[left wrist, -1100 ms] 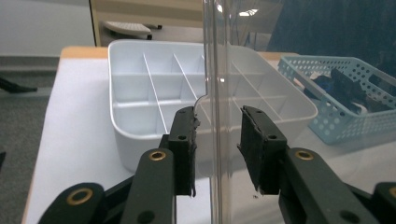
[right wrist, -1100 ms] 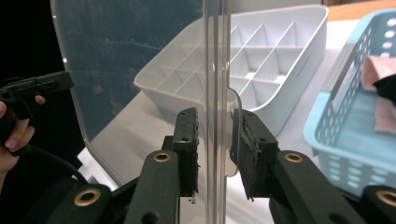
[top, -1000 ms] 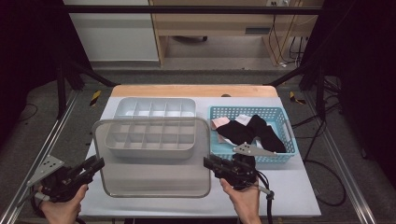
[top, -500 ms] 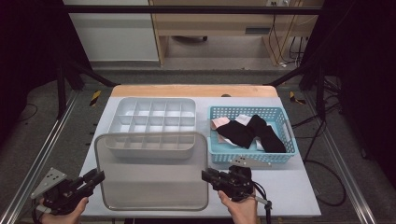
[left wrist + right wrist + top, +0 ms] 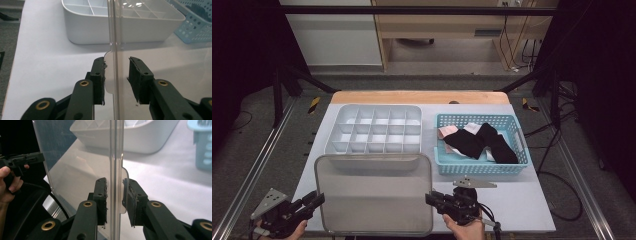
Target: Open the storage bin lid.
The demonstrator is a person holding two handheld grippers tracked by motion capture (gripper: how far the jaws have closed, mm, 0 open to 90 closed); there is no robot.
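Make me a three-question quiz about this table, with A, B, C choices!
1. Where is the basket?
A. Right of the white tray
B. On top of the white tray
C. On the floor

2. What colour is the basket?
A. Red
B. Blue
C. Yellow

3. What is happening to the clear lid?
A. It lies in the basket
B. It covers the white tray
C. A hand-held gripper grips it at each side

Answers:
1 A: the basket stands right of the white tray in the high view.
2 B: its walls are light blue.
3 C: the left hand-held gripper and the right hand-held gripper each have an edge of the clear lid between their jaws, in front of the tray.
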